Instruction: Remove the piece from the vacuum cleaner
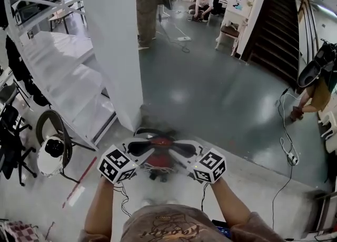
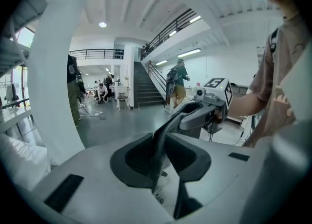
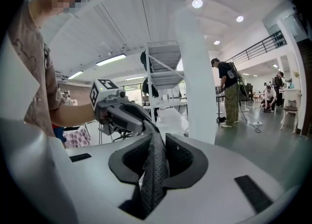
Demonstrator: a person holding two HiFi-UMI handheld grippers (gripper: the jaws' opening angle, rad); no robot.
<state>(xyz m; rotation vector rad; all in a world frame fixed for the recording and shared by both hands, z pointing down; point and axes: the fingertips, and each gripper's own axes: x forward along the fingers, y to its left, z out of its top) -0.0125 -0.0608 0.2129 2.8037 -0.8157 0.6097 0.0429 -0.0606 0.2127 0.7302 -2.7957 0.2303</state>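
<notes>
The left gripper (image 2: 158, 158) is clenched on one end of a thin dark perforated strip (image 3: 155, 169), which stands edge-on between its jaws. The right gripper (image 3: 155, 162) pinches the other end, so the strip runs straight from one tool to the other. The two face each other, close together, in front of the person's chest. In the head view a red vacuum cleaner (image 1: 159, 161) shows blurred beneath them on the grey floor (image 1: 221, 98), near a white pillar (image 1: 113, 40).

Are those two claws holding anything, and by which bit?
Yes: a dark perforated strip, stretched between them. The left gripper pinches it toward one end, the right gripper toward the other.
</notes>
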